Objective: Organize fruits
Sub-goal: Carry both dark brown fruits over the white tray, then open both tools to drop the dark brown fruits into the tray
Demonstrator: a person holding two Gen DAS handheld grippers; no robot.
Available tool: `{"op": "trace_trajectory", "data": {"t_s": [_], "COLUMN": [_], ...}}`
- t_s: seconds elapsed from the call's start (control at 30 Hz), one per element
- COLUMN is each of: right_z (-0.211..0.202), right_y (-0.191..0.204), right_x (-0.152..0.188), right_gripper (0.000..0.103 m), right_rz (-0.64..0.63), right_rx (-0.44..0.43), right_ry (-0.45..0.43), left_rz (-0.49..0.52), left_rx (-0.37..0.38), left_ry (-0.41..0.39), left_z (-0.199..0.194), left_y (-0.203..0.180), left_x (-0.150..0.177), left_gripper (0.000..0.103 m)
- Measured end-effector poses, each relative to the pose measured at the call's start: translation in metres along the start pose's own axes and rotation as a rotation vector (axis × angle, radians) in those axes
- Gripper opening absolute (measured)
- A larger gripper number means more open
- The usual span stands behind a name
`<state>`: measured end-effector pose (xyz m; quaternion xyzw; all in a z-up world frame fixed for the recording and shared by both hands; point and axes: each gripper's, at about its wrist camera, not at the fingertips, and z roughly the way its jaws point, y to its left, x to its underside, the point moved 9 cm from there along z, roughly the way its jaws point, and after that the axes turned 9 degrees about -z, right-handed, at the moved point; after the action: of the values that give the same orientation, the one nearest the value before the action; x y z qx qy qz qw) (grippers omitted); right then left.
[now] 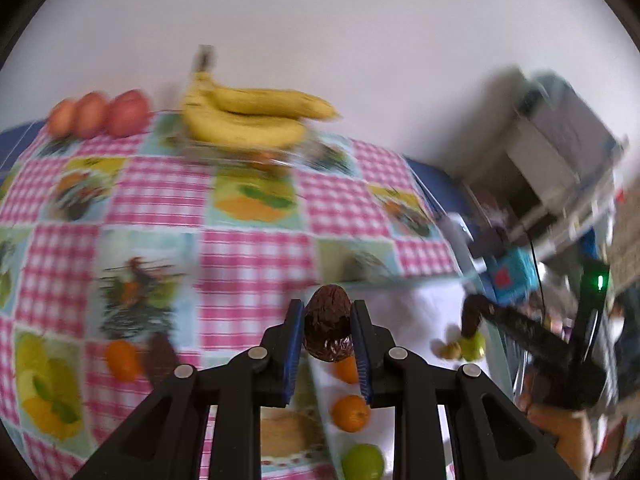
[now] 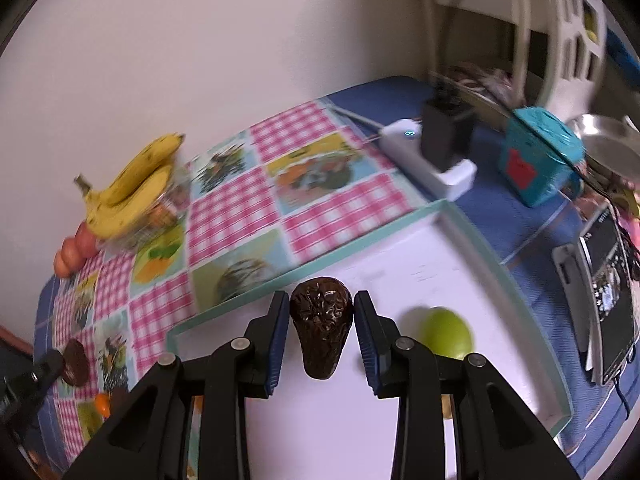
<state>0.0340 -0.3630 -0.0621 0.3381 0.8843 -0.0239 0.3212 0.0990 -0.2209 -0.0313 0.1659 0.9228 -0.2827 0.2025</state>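
Observation:
My left gripper is shut on a dark wrinkled avocado, held above the white tray's left edge. My right gripper is shut on another dark avocado above the same tray. The right gripper also shows in the left wrist view, and the left gripper with its avocado in the right wrist view. On the tray lie two oranges and green limes. Bananas and red apples sit at the table's far side.
A checkered fruit-print tablecloth covers the table. An orange and a dark avocado lie on it at left. A white power strip, a teal box, a metal bowl and a phone crowd the right.

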Motion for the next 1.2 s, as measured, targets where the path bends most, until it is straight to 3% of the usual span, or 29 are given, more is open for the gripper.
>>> {"op": "trace_trajectory", "data": {"t_s": [0.17, 0.43, 0.6, 1.2], "right_z": [0.002, 0.013, 0.022, 0.042], "right_y": [-0.020, -0.024, -0.021, -0.020], "right_x": [0.000, 0.003, 0.008, 0.025], "right_gripper": [0.035, 0.035, 0.035, 0.035], "right_rz": [0.033, -0.006, -0.030, -0.055], "right_rx": [-0.004, 0.023, 0.032, 0.047], "right_ry": [-0.004, 0.011, 0.032, 0.097], "left_rz": [0.078, 0.126, 0.172, 0.177], "left_rx": [0.009, -0.004, -0.022, -0.009], "left_ry": [0.047, 0.116, 0.106, 0.125], "left_z": [0.025, 0.061, 0.063, 0.068], "left_y": [-0.034, -0.045, -0.052, -0.055], "left_x": [0.022, 0.052, 0.055, 0.058], "left_gripper": [0.025, 0.025, 0.025, 0.025]}}
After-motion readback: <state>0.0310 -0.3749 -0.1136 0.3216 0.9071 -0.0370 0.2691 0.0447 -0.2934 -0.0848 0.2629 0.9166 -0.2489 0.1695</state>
